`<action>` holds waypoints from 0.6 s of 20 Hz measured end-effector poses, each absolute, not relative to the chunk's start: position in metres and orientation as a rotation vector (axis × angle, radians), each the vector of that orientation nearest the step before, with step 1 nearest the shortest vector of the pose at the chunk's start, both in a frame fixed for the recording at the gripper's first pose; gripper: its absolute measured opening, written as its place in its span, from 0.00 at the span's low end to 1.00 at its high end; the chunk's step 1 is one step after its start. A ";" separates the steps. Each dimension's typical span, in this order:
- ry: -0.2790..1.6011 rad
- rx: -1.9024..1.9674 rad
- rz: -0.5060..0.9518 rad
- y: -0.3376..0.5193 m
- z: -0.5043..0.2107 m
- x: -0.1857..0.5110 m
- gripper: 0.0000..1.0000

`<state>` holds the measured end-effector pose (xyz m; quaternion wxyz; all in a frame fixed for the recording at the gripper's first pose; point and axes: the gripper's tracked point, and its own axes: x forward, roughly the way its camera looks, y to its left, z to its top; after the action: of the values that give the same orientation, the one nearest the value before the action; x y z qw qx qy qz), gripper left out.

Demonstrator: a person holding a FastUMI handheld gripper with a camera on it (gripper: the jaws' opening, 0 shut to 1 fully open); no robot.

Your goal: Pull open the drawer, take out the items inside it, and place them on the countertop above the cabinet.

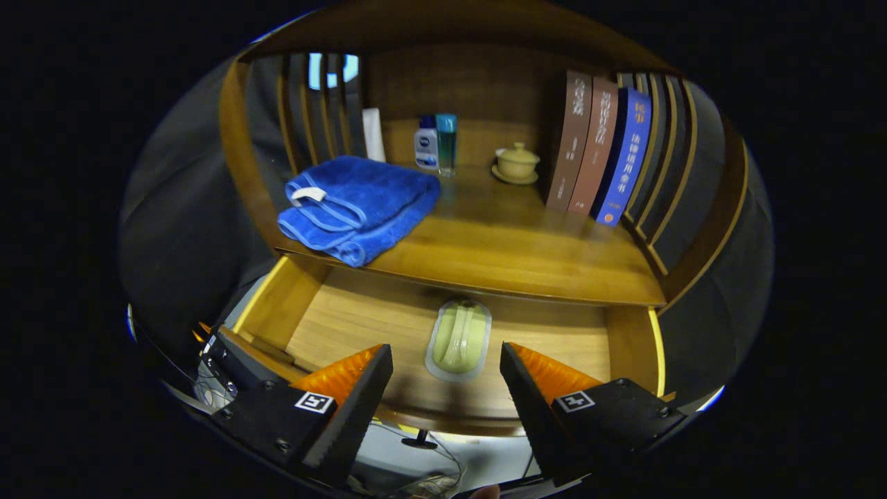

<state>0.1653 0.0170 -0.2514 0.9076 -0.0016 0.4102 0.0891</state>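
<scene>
The wooden drawer [346, 312] is pulled open below the countertop [513, 242]. Inside it lies a pale green packet in clear wrapping [459, 339], near the middle of the drawer floor, partly under the countertop's front edge. My gripper [443, 360] hovers above the drawer's front, open, with the packet just ahead of the gap between the fingers. Nothing is between the fingers. A folded blue towel [360, 204] rests on the countertop's left front part.
At the back of the countertop stand a white tube [374, 135], two small bottles [436, 142] and a lidded cup on a saucer [516, 164]. Three books [599, 149] lean at the right. Slatted wooden sides [312, 118] close in the shelf.
</scene>
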 end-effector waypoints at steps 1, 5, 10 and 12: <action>0.879 0.006 0.172 0.018 -0.263 0.171 1.00; 0.945 -0.012 0.115 0.011 -0.296 0.194 1.00; 0.997 -0.005 0.073 0.012 -0.323 0.208 0.97; 1.017 0.014 0.057 0.015 -0.331 0.213 0.87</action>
<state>0.2125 0.0154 -0.3313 0.8731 0.0065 0.4867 0.0275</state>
